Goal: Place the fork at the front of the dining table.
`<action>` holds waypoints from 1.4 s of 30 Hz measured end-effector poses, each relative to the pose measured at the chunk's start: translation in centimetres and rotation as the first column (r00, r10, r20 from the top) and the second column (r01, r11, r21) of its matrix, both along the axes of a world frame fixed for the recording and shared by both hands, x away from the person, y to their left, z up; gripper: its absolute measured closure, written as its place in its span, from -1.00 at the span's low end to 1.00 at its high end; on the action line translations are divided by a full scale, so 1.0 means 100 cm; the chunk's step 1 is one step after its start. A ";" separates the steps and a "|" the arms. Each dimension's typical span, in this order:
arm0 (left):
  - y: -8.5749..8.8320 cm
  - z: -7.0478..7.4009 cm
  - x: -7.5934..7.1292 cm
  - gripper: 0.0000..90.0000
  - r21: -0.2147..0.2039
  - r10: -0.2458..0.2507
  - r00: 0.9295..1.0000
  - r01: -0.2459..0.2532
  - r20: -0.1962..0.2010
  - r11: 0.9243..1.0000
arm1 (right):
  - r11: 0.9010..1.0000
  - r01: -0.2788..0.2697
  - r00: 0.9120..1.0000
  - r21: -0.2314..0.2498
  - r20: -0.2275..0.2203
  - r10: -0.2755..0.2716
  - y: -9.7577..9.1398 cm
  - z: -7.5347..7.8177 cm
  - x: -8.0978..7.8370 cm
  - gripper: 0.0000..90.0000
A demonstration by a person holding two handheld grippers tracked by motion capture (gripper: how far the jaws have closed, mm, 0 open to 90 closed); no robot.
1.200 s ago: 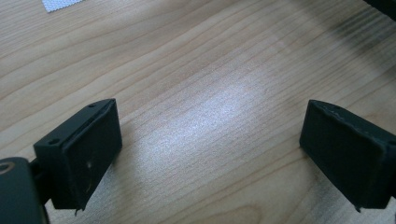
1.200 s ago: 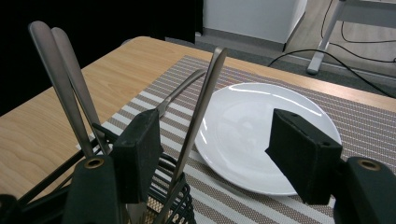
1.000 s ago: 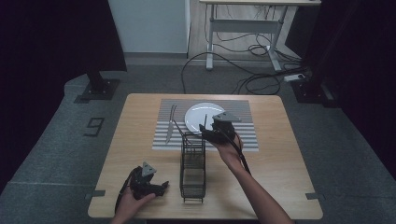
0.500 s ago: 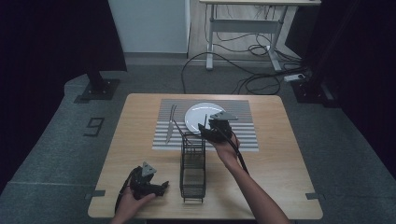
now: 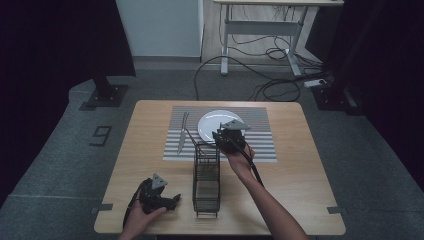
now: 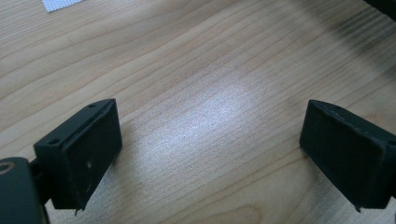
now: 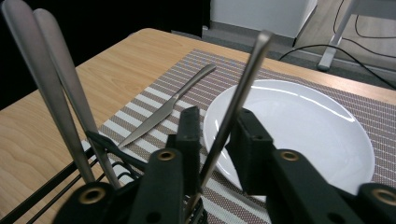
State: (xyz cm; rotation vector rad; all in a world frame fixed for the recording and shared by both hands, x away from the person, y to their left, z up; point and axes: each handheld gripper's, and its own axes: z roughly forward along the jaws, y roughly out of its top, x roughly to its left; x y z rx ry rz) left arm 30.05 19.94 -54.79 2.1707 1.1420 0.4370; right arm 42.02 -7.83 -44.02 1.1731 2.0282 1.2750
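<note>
**Cutlery handle caught between the right gripper's jaws at the wire caddy**

Cutlery handle (image 7: 238, 100), slim, polished metal with a rounded tip, rose at a slant between the right gripper's (image 7: 216, 140) black jaws, which had just been closing and stood tight about it. It stood in the far end of a black wire caddy (image 5: 206, 179), a tall narrow basket near the middle of the tabletop (image 5: 300, 200). Two more smooth steel handles (image 7: 51, 88) stood in the caddy beside it; their lower ends were hidden by the gripper, so what kind of utensils they were could not be told.

Beyond lay a woven, grey-and-white striped placemat (image 7: 154, 95) toward the tabletop's far edge, bearing a glossy round white plate (image 7: 308, 130) and a steel knife (image 7: 166, 109) flat to its left.

Near the front left corner, the left gripper (image 6: 210, 154) rested over bare pale wood grain, its blocky matte jaws wide apart with nothing between them.
</note>
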 end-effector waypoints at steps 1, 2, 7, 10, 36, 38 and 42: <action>0.000 0.000 0.000 -0.88 0.000 0.000 1.000 0.000 0.000 1.000 | 1.000 0.000 1.000 -0.010 0.004 0.000 0.001 0.001 -0.001 0.69; 0.000 0.000 0.000 -0.88 0.000 0.000 1.000 0.000 0.000 1.000 | 1.000 -0.002 1.000 -0.012 0.006 0.002 0.001 0.002 -0.002 0.70; 0.000 0.000 0.000 -0.88 0.000 0.001 1.000 -0.001 0.001 1.000 | 1.000 -0.006 1.000 -0.010 0.009 0.006 0.000 0.003 -0.005 0.72; 0.000 0.000 0.000 -0.88 0.000 0.000 1.000 0.000 0.001 1.000 | 1.000 -0.012 1.000 -0.008 0.014 0.012 0.000 0.004 -0.008 0.73; 0.000 0.000 0.000 -0.88 -0.001 0.001 1.000 -0.001 0.001 1.000 | 0.996 -0.088 0.995 0.014 0.042 0.088 -0.001 0.008 -0.031 0.80; 0.000 0.000 0.000 -0.88 -0.001 0.000 1.000 0.000 0.001 1.000 | 0.995 -0.094 0.995 0.017 0.038 0.094 -0.001 0.007 -0.032 0.80; 0.000 0.000 0.000 -0.88 0.000 0.000 1.000 0.000 0.001 1.000 | 0.995 -0.096 0.995 0.013 0.033 0.096 0.000 0.006 -0.032 0.81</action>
